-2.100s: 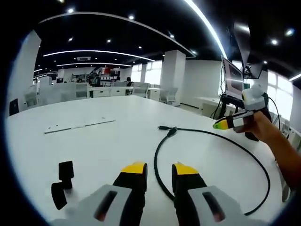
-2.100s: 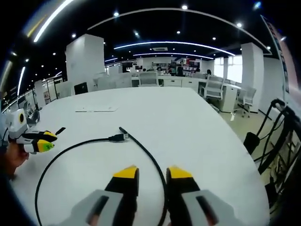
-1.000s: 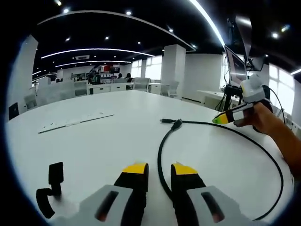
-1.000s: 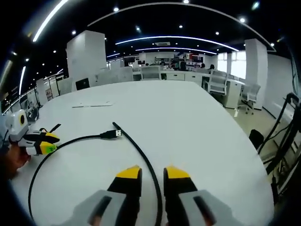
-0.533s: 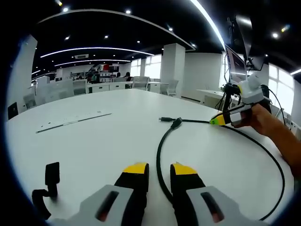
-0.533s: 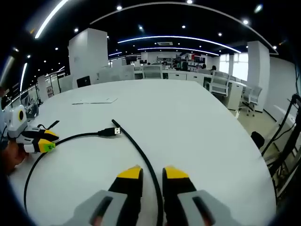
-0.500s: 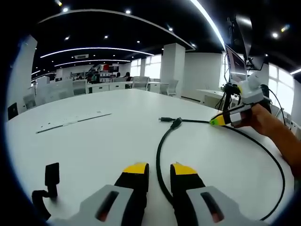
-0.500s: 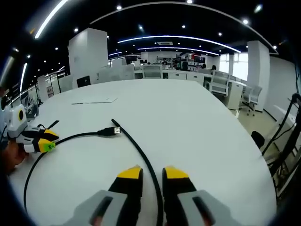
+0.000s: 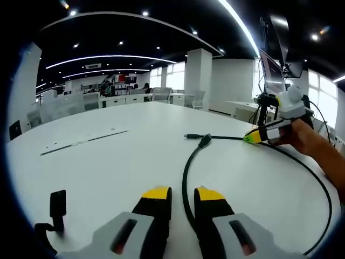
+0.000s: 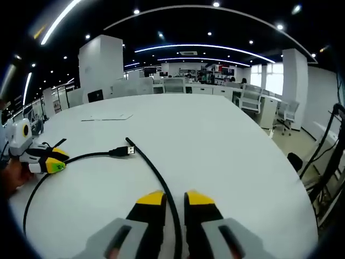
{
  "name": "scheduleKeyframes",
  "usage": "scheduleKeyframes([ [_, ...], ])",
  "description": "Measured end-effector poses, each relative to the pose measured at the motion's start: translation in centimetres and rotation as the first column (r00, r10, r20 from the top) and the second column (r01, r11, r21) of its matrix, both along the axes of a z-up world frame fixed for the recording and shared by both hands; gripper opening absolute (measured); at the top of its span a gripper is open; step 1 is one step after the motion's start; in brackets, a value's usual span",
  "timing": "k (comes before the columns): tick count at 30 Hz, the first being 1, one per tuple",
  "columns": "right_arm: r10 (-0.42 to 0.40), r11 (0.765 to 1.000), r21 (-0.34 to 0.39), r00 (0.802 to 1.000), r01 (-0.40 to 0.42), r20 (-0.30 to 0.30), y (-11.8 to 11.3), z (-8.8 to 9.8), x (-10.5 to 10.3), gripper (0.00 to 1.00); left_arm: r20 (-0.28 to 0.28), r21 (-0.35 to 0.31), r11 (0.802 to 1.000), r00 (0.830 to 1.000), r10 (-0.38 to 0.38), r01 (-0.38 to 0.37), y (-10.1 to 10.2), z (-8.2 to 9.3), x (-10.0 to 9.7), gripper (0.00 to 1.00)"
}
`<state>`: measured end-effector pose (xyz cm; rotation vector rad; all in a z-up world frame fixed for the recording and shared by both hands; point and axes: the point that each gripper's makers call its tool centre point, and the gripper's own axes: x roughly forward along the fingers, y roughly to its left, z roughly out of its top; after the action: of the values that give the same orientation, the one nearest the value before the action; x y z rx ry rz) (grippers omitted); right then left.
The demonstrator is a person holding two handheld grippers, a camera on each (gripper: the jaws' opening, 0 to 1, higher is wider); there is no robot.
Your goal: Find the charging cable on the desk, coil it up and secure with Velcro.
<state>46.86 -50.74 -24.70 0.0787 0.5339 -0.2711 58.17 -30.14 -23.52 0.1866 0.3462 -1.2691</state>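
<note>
A black charging cable [image 9: 186,167] lies in a wide loop on the white desk [image 9: 124,156], its two plugs [image 9: 197,138] close together. One run passes between my left gripper's [image 9: 182,195] yellow-tipped jaws, which stand a narrow gap apart. The other run [image 10: 156,170] leads from the plugs [image 10: 123,150] down between my right gripper's [image 10: 174,198] jaws, also slightly apart. A hand holds the right gripper [image 9: 253,138] low at the cable in the left gripper view. The left gripper [image 10: 53,161] sits beside the loop at the left. A black strap-like piece [image 9: 56,204] lies at the lower left.
A thin pale strip [image 9: 81,139] lies farther back on the desk [image 10: 215,140]. Monitors on a stand [image 9: 269,70] with hanging cables rise beyond the right gripper. The desk's edge [image 10: 294,183] drops off at the right, with black cables [image 10: 331,135] past it. Office desks and chairs [image 10: 248,97] stand behind.
Both views have shifted a little lower and closer to the cable. The right gripper's jaws have narrowed slightly around the cable run. The cable itself has barely moved.
</note>
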Motion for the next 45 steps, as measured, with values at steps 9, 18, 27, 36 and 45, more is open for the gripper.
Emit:
scheduleKeyframes([
  [9, -0.001, 1.0, -0.011, 1.0, 0.001, 0.004, 0.2, 0.13, 0.03, 0.15, 0.016, -0.001, 1.0, 1.0, -0.006, 0.006, 0.02, 0.05, -0.32, 0.17],
  [18, 0.013, 1.0, -0.023, 1.0, -0.013, 0.01, 0.5, 0.19, 0.16, 0.12, 0.028, -0.006, 1.0, 1.0, -0.002, 0.002, -0.6, 0.03, -0.48, 0.13],
  [27, 0.016, 1.0, -0.026, 1.0, -0.016, 0.02, 0.58, 0.26, 0.14, 0.1, 0.026, -0.013, 1.0, 1.0, -0.005, 0.006, -0.78, 0.05, -0.69, 0.12],
  [36, 0.021, 0.999, -0.025, 1.0, -0.021, 0.011, 0.8, 0.19, 0.03, 0.08, 0.023, -0.016, 1.0, 1.0, -0.002, 0.002, -0.62, -0.09, -0.84, 0.09],
  [45, 0.032, 0.999, -0.022, 0.999, -0.032, 0.006, 1.0, 0.07, -0.13, 0.05, 0.016, -0.019, 1.0, 1.0, 0.003, -0.003, -0.76, -0.15, -0.57, 0.06],
])
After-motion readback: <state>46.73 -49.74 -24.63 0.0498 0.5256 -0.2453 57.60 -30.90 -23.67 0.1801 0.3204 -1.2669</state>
